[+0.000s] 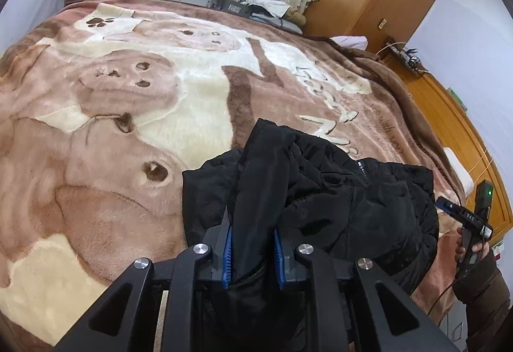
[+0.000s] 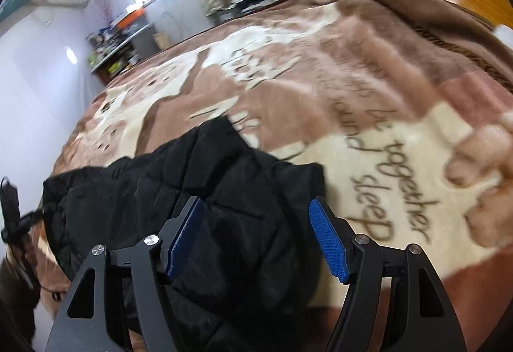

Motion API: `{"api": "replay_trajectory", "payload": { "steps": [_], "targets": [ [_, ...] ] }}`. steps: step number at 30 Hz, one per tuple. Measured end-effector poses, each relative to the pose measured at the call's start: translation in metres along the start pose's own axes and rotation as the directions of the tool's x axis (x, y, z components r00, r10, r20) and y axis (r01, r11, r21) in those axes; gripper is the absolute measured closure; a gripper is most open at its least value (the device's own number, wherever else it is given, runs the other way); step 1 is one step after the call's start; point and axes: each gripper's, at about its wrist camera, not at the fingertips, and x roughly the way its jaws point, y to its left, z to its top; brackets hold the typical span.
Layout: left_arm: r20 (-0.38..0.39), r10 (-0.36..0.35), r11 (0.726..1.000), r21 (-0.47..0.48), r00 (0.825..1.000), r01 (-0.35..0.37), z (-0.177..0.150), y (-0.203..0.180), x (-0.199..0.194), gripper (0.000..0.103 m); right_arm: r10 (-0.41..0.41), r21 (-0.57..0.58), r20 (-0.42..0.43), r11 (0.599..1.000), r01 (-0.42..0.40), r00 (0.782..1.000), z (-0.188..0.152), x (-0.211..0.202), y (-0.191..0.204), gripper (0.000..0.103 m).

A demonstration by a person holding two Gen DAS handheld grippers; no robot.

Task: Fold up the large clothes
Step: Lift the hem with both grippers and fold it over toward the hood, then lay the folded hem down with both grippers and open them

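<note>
Jacket lies bunched on the blanket at the near edge of the bed. My left gripper pinches a raised fold of it, jaws narrow on the cloth. My right gripper hovers over the quilted side, jaws wide, nothing held. Judgement: seat the right low on a hem before lifting, then pull both apart evenly, so the fold lands flat.

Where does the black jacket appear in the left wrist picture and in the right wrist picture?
Left wrist view: the black jacket lies at lower centre to right, and the left gripper is shut on a fold of it.
Right wrist view: the jacket fills the lower left to centre, under the open right gripper.
Shared landmark: the brown and cream blanket with writing, under the jacket.
</note>
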Motion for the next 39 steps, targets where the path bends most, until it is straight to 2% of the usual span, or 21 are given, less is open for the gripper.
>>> {"api": "replay_trajectory", "payload": {
  "steps": [3, 5, 7, 8, 10, 11, 12, 13, 16, 18, 20, 21, 24, 26, 29, 32, 36, 39],
  "targets": [
    [-0.019, 0.012, 1.000, -0.002, 1.000, -0.012, 0.002, 0.001, 0.006, 0.080, 0.063, -0.021, -0.005, 0.998, -0.063, 0.998, 0.006, 0.017, 0.005, 0.034],
    [-0.028, 0.017, 1.000, -0.007, 0.999, -0.017, 0.003, 0.002, 0.010, 0.079, 0.042, -0.046, -0.030, 0.998, -0.043, 0.999, 0.011, 0.029, 0.012, 0.034],
    [-0.041, 0.031, 0.999, -0.023, 0.999, -0.032, 0.003, 0.004, 0.016, 0.077, 0.054, -0.054, -0.058, 0.997, -0.057, 0.997, 0.016, 0.036, 0.020, 0.036],
    [-0.049, 0.034, 0.999, -0.032, 0.998, -0.036, 0.003, 0.006, 0.020, 0.076, 0.058, -0.056, -0.062, 0.997, -0.062, 0.996, 0.016, 0.037, 0.023, 0.055],
    [-0.059, 0.047, 0.998, -0.031, 0.997, -0.049, 0.003, 0.006, 0.024, 0.076, 0.049, -0.067, -0.069, 0.996, -0.054, 0.996, 0.012, 0.036, 0.025, 0.078],
    [-0.055, 0.050, 0.998, -0.027, 0.997, -0.052, 0.004, 0.004, 0.024, 0.077, 0.061, -0.057, -0.061, 0.996, -0.065, 0.996, 0.010, 0.032, 0.024, 0.086],
    [-0.035, 0.051, 0.999, -0.007, 0.998, -0.051, 0.006, 0.000, 0.020, 0.077, 0.068, -0.060, -0.050, 0.996, -0.071, 0.996, 0.008, 0.026, 0.024, 0.088],
    [-0.011, 0.052, 0.998, 0.019, 0.999, -0.052, 0.009, -0.006, 0.016, 0.078, 0.061, -0.081, -0.004, 0.995, -0.061, 0.998, 0.005, 0.012, 0.026, 0.089],
    [0.037, 0.043, 0.997, 0.062, 0.998, -0.046, 0.027, -0.022, 0.008, 0.079, 0.056, -0.076, 0.128, 0.996, -0.047, 0.990, 0.002, -0.027, 0.028, 0.089],
    [0.049, 0.044, 0.995, 0.085, 0.998, -0.048, 0.043, -0.032, 0.011, 0.079, 0.054, -0.059, 0.177, 0.997, -0.044, 0.983, 0.004, -0.043, 0.025, 0.089],
    [0.044, 0.058, 0.993, 0.105, 0.997, -0.062, 0.057, -0.040, 0.023, 0.079, 0.045, -0.038, 0.189, 0.999, -0.038, 0.981, 0.009, -0.043, 0.020, 0.089],
    [0.018, 0.073, 0.991, 0.115, 0.997, -0.074, 0.064, -0.043, 0.036, 0.079, 0.030, -0.025, 0.182, 0.999, -0.025, 0.983, 0.012, -0.037, 0.017, 0.089],
    [-0.066, 0.156, 0.981, 0.130, 0.986, -0.146, 0.068, -0.044, 0.079, 0.079, -0.026, 0.040, 0.117, 0.999, 0.021, 0.993, 0.015, -0.007, 0.003, 0.089],
    [-0.109, 0.193, 0.974, 0.143, 0.975, -0.177, 0.064, -0.040, 0.104, 0.076, -0.082, 0.074, 0.034, 0.994, 0.080, 0.996, 0.013, 0.021, -0.006, 0.086],
    [-0.146, 0.176, 0.981, 0.110, 0.974, -0.161, 0.060, -0.029, 0.121, 0.075, -0.142, 0.090, -0.069, 0.985, 0.148, 0.988, 0.007, 0.056, -0.016, 0.081],
    [-0.189, 0.132, 0.991, 0.037, 0.973, -0.128, 0.060, -0.011, 0.130, 0.074, -0.177, 0.048, -0.110, 0.982, 0.183, 0.978, 0.004, 0.073, -0.015, 0.080],
    [-0.187, 0.201, 0.976, 0.126, 0.962, -0.179, 0.052, -0.021, 0.139, 0.074, -0.187, 0.026, -0.180, 0.981, 0.195, 0.966, 0.000, 0.090, -0.016, 0.078],
    [-0.180, 0.244, 0.965, 0.139, 0.953, -0.221, 0.049, -0.027, 0.141, 0.070, -0.225, -0.017, -0.218, 0.974, 0.227, 0.950, -0.002, 0.094, -0.011, 0.077]
  ]
}}
